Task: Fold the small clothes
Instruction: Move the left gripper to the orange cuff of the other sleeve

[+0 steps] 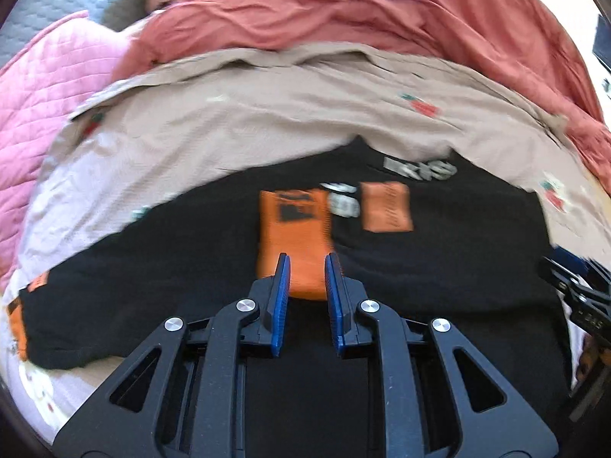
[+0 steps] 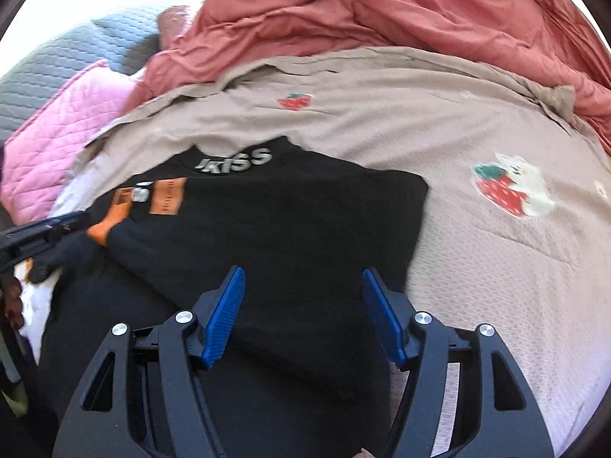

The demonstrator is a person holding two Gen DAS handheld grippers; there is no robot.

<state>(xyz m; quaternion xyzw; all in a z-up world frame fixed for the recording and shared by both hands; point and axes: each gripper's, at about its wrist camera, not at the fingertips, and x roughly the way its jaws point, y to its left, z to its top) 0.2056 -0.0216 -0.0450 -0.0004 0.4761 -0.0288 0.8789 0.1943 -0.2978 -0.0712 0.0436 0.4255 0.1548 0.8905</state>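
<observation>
Left wrist view: black top (image 1: 439,267) lies spread on the beige strawberry-print sheet (image 1: 267,122), orange cuff (image 1: 294,236) folded in over its middle, just below the neckline lettering. Left gripper (image 1: 307,267) hangs over the near end of that cuff, jaws parted a little; the blue pads (image 1: 280,290) flank the cuff and appear not to pinch it, though motion blur makes contact hard to rule out. Nothing is lifted.

Right wrist view: right gripper (image 2: 301,290) stands roughly half open over the garment's right half, which is already folded inward to a straight edge (image 2: 416,229). Pads are clear of the cloth; nothing held. The left tool (image 2: 42,229) shows at the frame's left, by the orange sleeve.

Risks from here:
- The sleeve fold is loose. If a left pad snags the cuff on leaving, the sleeve drags back out.
- Black knit on a soft, wrinkled sheet: a closing jaw could catch the sheet along with the hem, and a lift would pull bedding and shift the whole piece.
- A grip through only the top layer at the near hem would let the folded side slide open.
- Pink quilt (image 1: 49,87) and rust blanket (image 1: 343,19) crowd the far side, so a fold carried that way could land on uneven ground.
</observation>
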